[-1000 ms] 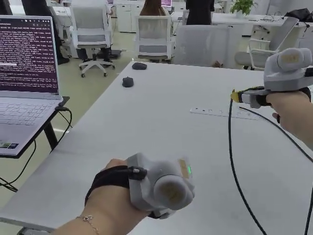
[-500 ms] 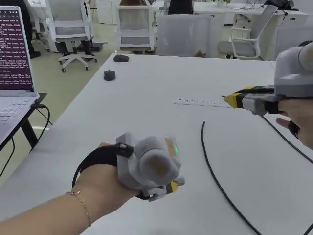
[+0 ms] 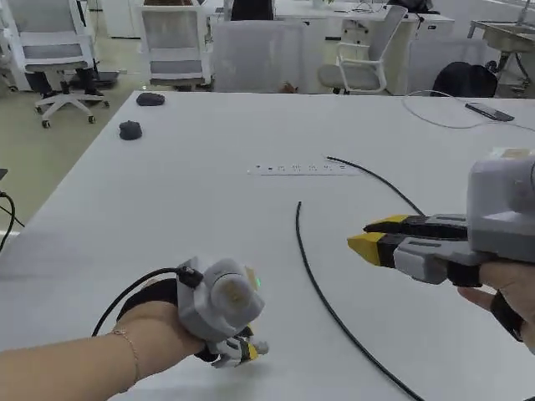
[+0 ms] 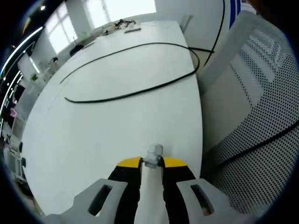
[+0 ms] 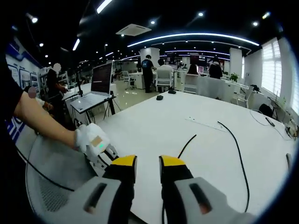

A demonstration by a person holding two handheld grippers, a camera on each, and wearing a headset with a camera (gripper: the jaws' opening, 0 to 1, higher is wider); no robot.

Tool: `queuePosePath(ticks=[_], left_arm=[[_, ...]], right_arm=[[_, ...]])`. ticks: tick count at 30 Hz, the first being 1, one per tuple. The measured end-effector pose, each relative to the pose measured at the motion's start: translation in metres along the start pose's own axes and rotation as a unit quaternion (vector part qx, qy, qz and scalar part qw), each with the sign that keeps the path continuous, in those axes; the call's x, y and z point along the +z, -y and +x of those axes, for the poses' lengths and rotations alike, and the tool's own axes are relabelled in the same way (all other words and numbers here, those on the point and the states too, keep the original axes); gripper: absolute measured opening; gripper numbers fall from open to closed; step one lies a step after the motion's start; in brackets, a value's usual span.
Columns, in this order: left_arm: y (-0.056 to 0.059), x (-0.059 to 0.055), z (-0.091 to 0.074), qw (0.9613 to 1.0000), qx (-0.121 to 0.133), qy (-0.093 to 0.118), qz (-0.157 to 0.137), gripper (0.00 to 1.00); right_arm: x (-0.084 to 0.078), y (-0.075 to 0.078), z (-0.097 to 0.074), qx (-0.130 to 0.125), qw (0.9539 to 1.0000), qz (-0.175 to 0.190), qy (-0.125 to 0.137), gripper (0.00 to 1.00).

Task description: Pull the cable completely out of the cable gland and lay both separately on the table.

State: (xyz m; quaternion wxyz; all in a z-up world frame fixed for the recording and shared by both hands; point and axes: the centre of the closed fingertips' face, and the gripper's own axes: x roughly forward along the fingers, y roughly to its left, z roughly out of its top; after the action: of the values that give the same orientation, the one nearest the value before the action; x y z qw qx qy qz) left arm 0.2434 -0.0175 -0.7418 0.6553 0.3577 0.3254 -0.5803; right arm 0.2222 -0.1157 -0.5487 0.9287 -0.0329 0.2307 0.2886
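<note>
Nearest to us, the left gripper (image 3: 245, 351) hangs low over the near edge of the tabletop (image 3: 209, 209). Its jaws are clenched on the cable gland (image 4: 153, 154), the small pale fitting that pokes out between the yellow tips in the left gripper view. We cannot tell whether the gland touches the surface yet.

To the right and a little farther out, the right gripper (image 3: 361, 242) hovers above the tabletop. Its jaws are released, and the right gripper view shows a bare gap between them. That is the change: a second ago this gripper held the end of the cable (image 3: 322, 301) up in the air. Half a second ago the cable was already down, and now it lies in a long curve on the tabletop, its free end well apart from the gland.

We judge the pull to be done and the cable laid. What is left is to set the gland down on its own spot, clear of the cable, and let go.

Farther off lies a power strip (image 3: 297, 169), and beyond it a dark mouse (image 3: 129, 129).
</note>
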Motion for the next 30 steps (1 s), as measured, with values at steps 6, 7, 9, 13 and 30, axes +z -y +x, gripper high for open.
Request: queuePosePath(ticks=[6, 7, 9, 13, 30], left_arm=[[0.001, -0.007, 0.007, 0.9996, -0.021, -0.01, -0.017, 0.17], [0.003, -0.008, 0.008, 0.9993, -0.028, -0.008, -0.024, 0.17], [0.004, -0.007, 0.003, 0.999, -0.032, -0.008, -0.031, 0.18], [0.0, 0.003, -0.014, 0.9976, -0.029, 0.021, -0.058, 0.28], [0.006, 0.023, -0.164, 0.9692, 0.07, 0.152, -0.18, 0.36]], right_arm=[[-0.026, -0.006, -0.011, -0.017, 0.9996, 0.019, -0.015, 0.2], [-0.029, -0.007, -0.014, -0.019, 0.9994, 0.023, -0.016, 0.2], [-0.033, -0.008, -0.018, -0.025, 0.9992, 0.022, -0.022, 0.2], [-0.037, -0.008, -0.026, -0.03, 0.9988, 0.017, -0.035, 0.21], [-0.058, -0.021, -0.037, 0.006, 0.9961, 0.063, -0.062, 0.26]])
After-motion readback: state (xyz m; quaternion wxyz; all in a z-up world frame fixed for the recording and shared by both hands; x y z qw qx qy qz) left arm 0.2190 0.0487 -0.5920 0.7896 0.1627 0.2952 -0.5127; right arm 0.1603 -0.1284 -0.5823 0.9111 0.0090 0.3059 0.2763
